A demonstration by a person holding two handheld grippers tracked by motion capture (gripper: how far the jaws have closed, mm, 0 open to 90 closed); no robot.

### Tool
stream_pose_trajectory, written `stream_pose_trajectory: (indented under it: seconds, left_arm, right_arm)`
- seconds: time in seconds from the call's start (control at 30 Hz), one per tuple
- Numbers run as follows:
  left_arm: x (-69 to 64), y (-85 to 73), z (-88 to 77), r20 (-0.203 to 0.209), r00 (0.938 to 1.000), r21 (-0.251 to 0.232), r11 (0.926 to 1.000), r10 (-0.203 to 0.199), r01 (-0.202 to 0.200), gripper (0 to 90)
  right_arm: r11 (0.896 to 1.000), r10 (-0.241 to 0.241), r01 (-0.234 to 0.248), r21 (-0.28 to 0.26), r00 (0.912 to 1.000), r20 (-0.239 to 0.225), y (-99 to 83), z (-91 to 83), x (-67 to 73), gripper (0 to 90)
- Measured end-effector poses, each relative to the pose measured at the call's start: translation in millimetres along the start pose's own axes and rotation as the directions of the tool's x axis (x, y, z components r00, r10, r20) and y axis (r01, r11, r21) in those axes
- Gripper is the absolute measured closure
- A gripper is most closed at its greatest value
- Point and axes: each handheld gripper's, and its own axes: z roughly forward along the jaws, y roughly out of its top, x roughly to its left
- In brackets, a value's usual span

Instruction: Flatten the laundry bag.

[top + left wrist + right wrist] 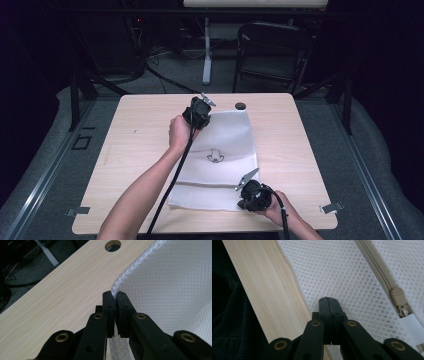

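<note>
Here a white mesh bag (220, 160) lies flat across the middle of the tabletop (130, 150), honeycomb-textured, with a beige zipper (397, 296) near its near edge and a small dark print at its centre. The left gripper (115, 296) is clamped on its lifted far-left corner; the right gripper (329, 302) sits closed on the near-right corner.
</note>
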Motion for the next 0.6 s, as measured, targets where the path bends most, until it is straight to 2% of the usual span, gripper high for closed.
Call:
stream_pose_trajectory:
  seconds: [0.07, 0.13, 0.33, 0.43, 0.5, 0.6]
  left_arm:
    - [-0.9, 0.5, 2.7, -0.001, 1.0, 0.002, 1.0, -0.005, 0.005, 86.9]
    - [-1.4, 1.1, 5.1, -0.008, 0.9999, 0.004, 1.0, -0.008, 0.008, 86.8]
    - [1.9, 4.3, 9.4, -0.013, 0.9996, 0.011, 0.9996, -0.026, 0.026, 85.7]
    - [3.4, 4.6, 11.7, 0.002, 0.9996, 0.018, 0.9994, -0.029, 0.029, 84.4]
    - [3.4, 5.1, 14.0, 0.007, 0.9999, 0.027, 0.9995, -0.014, 0.014, 81.4]
    - [5.8, 5.8, 14.1, 0.024, 0.9994, 0.009, 0.9996, -0.026, 0.026, 77.1]
  right_arm:
    - [1.0, 0.016, -0.017, -0.018, 0.9997, -0.017, -0.3, 1.0, 0.8, 90.0]
    - [1.0, -0.004, 0.004, 0.006, 0.9999, -0.012, 0.2, -0.5, -0.9, 90.0]
    - [1.0, 0.005, -0.005, 0.001, 0.9999, -0.012, 0.0, -0.2, -1.1, 90.0]
    - [1.0, 0.011, -0.012, -0.003, 0.9998, -0.014, 0.2, 0.2, -0.2, 90.0]
    - [1.0, 0.004, -0.004, 0.004, 1.0, -0.009, 0.4, -0.2, -0.7, 90.0]
    - [1.0, 0.007, -0.007, 0.001, 0.9999, -0.016, 0.1, -0.1, -1.5, 90.0]
